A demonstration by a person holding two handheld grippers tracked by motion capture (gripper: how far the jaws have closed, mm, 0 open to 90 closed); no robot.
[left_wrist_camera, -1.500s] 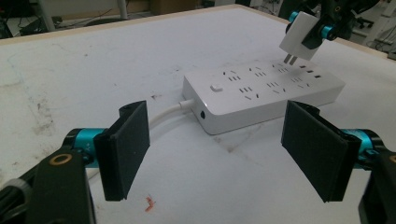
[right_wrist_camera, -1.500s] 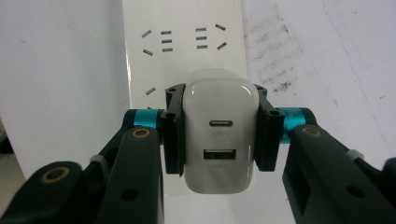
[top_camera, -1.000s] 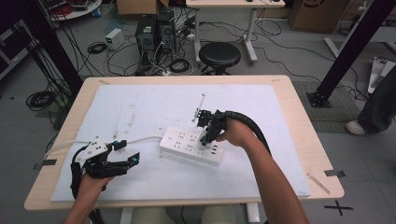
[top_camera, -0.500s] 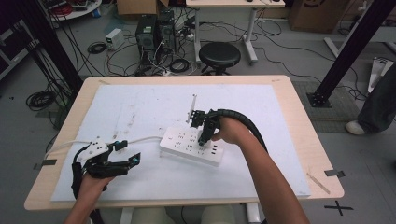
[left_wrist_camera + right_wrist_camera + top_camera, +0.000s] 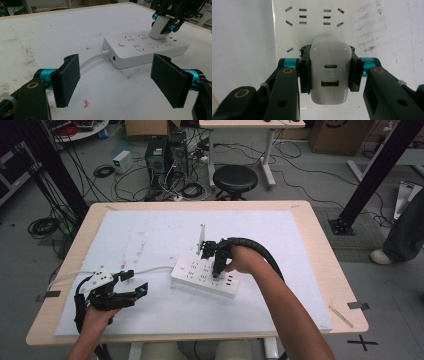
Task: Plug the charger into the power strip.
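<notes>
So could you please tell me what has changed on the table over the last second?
The right gripper, shut on the white charger, has shifted a little to the left in the high view and now holds it over the power strip; whether the prongs are in cannot be told. The left gripper stayed open and in place, and the power strip has not moved.

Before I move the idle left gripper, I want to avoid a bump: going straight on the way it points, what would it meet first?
Probably the power strip: its cable end faces the open left gripper, with bare table cover between them. Depth is uncertain.
</notes>
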